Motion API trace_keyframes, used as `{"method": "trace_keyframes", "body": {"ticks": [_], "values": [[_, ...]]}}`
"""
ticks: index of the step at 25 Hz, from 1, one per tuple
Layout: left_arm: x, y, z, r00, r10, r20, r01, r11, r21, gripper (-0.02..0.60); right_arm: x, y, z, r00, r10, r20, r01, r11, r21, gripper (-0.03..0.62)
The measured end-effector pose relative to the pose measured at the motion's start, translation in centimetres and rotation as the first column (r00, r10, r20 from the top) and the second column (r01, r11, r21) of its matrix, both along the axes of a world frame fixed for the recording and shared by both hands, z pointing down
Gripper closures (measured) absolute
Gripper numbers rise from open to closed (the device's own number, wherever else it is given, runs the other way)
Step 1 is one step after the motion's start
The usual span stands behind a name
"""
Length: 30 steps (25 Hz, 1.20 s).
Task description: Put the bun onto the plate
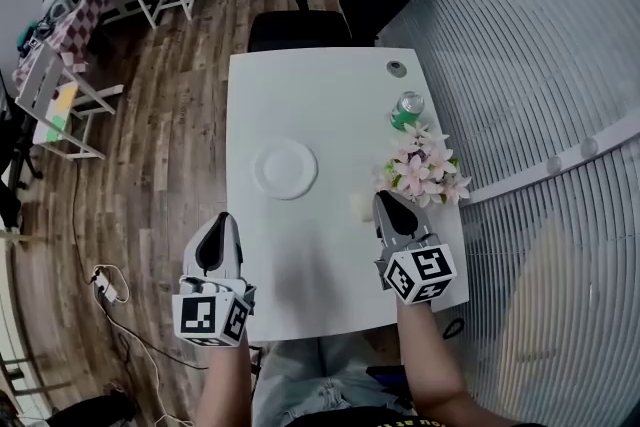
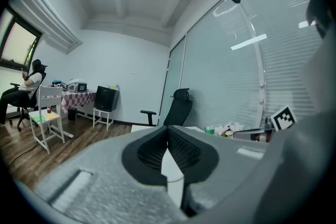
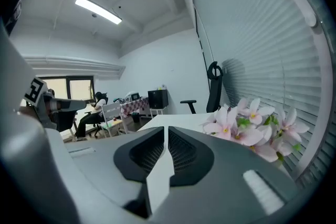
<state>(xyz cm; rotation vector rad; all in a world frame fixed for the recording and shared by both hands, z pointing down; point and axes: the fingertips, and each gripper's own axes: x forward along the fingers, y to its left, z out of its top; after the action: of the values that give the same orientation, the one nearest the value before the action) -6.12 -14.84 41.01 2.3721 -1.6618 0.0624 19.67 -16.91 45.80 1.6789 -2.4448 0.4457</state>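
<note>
The white plate [image 1: 285,168] lies in the middle of the white table [image 1: 300,95] with nothing on it. A small pale bun [image 1: 357,205] sits on the table right of the plate, beside the flowers. My right gripper [image 1: 384,201] hangs just right of the bun, its tips close to it; in the right gripper view [image 3: 164,134] its jaws stand only a thin slit apart with nothing between them, and the bun is hidden. My left gripper [image 1: 218,221] is at the table's left edge, shut and holding nothing [image 2: 168,131].
Pink artificial flowers [image 1: 425,170] [image 3: 252,126] stand right next to my right gripper. A green can [image 1: 407,110] is behind them. A black office chair [image 1: 300,20] is at the table's far end. Slatted blinds run along the right.
</note>
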Motion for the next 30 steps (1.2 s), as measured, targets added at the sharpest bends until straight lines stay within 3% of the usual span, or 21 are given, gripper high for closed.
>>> {"method": "trace_keyframes", "body": {"ticks": [7,23,30], "values": [[0.2,-0.6,2.1,1.0,-0.002,-0.013,0.002,1.0,-0.029,0.58,-0.7,-1.0,6.1,0.997,-0.009,-0.08,0.0,0.994,-0.111,0.51],[-0.4,-0.4,4.8,1.0,-0.016,-0.014,0.015,0.996,-0.085,0.58,1.1,-2.3,14.5,0.962,0.008,-0.273,-0.085,0.959,-0.271,0.298],[-0.5,-0.2,5.7,1.0,-0.011,-0.007,0.01,0.995,-0.102,0.58,1.1,-2.6,16.2,0.962,0.02,-0.273,-0.111,0.94,-0.322,0.287]]}}
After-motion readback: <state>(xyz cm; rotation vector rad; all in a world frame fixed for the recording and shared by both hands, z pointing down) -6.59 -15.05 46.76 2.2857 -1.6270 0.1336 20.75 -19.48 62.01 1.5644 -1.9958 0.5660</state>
